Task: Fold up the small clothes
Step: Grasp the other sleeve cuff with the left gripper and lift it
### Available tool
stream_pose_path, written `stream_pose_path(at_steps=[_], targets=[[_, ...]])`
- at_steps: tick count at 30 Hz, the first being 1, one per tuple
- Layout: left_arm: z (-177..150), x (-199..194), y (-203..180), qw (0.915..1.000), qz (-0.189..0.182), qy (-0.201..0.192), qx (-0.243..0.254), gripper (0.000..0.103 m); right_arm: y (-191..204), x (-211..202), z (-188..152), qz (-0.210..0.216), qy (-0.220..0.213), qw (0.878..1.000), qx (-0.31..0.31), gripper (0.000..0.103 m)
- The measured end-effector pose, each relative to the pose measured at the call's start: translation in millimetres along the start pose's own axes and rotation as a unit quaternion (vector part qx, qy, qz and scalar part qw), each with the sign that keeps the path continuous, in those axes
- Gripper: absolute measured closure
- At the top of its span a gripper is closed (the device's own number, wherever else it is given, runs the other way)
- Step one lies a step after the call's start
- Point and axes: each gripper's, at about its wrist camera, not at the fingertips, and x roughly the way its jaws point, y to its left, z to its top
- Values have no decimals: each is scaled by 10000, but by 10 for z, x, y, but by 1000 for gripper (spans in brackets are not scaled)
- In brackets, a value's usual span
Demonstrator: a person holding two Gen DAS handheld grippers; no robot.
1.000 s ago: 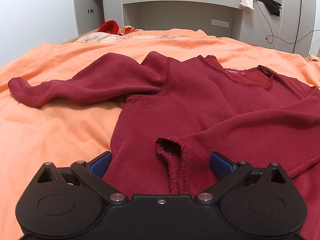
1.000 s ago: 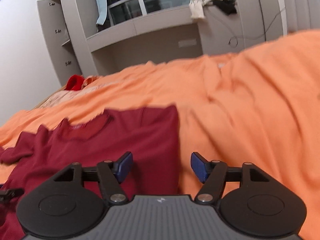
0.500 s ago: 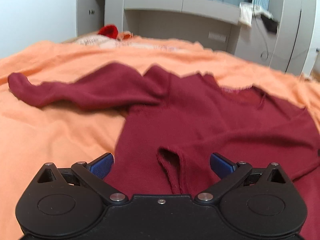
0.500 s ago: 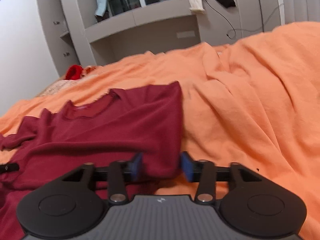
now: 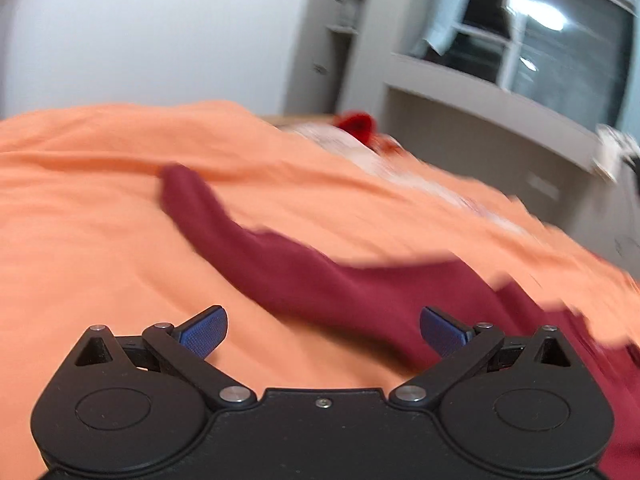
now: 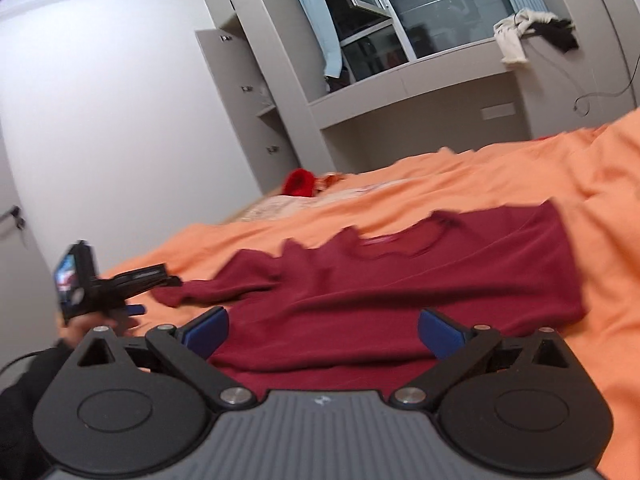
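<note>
A dark red long-sleeved sweater (image 6: 420, 280) lies on the orange bedspread (image 6: 600, 184), its right sleeve folded across the body. Its left sleeve (image 5: 248, 240) stretches out to the left on the bedspread. My left gripper (image 5: 323, 330) is open and empty, just short of that sleeve; it also shows in the right wrist view (image 6: 120, 292) at the sleeve's cuff. My right gripper (image 6: 323, 330) is open and empty over the sweater's lower body.
A red item (image 6: 299, 182) and a patterned pillow (image 6: 280, 204) lie at the bed's far end. Grey cupboards and a window shelf (image 6: 420, 84) with clothes (image 6: 516, 36) on it stand behind. A white wall is to the left.
My left gripper swung left from the sweater's body to the outstretched sleeve. My right gripper, which had closed on the sweater's edge, opened and drew back; the right side now lies folded over.
</note>
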Motion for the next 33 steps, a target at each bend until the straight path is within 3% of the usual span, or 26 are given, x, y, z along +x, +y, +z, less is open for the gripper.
stream_pose_path(at_steps=[3, 7, 11, 17, 19, 22, 23, 24, 27, 29, 33], targets=[[174, 220, 305, 9994, 254, -240, -85, 1, 53, 65, -129, 142, 185, 9997, 14, 0], [371, 591, 672, 9963, 386, 69, -765, 1, 84, 159, -269, 92, 367, 9990, -231, 0], [462, 925, 935, 9878, 453, 242, -1469, 1, 15, 229, -369, 169, 466, 9987, -106, 0], [423, 1155, 927, 9906, 618, 288, -1184, 1, -131, 288, -443, 260, 606, 9974, 292, 0], [439, 1147, 954, 9909, 635, 228, -1162, 8, -135, 281, -460, 274, 615, 9973, 284, 0], [436, 1096, 1037, 9881, 655, 107, -1391, 41, -117, 252, -473, 270, 635, 9974, 205, 0], [436, 1095, 1074, 9872, 575, 108, -1485, 66, -110, 248, -478, 253, 630, 9975, 186, 0], [453, 1129, 1092, 9867, 466, 142, -1550, 83, -105, 244, -480, 241, 618, 9976, 176, 0], [442, 1089, 1076, 9876, 316, 67, -1537, 94, -90, 236, -484, 223, 616, 9978, 140, 0], [484, 1022, 1041, 9889, 282, -79, -1457, 95, -84, 236, -488, 212, 606, 9978, 136, 0], [669, 651, 831, 9926, 93, -783, -919, 95, -74, 245, -495, 171, 582, 9981, 120, 0]])
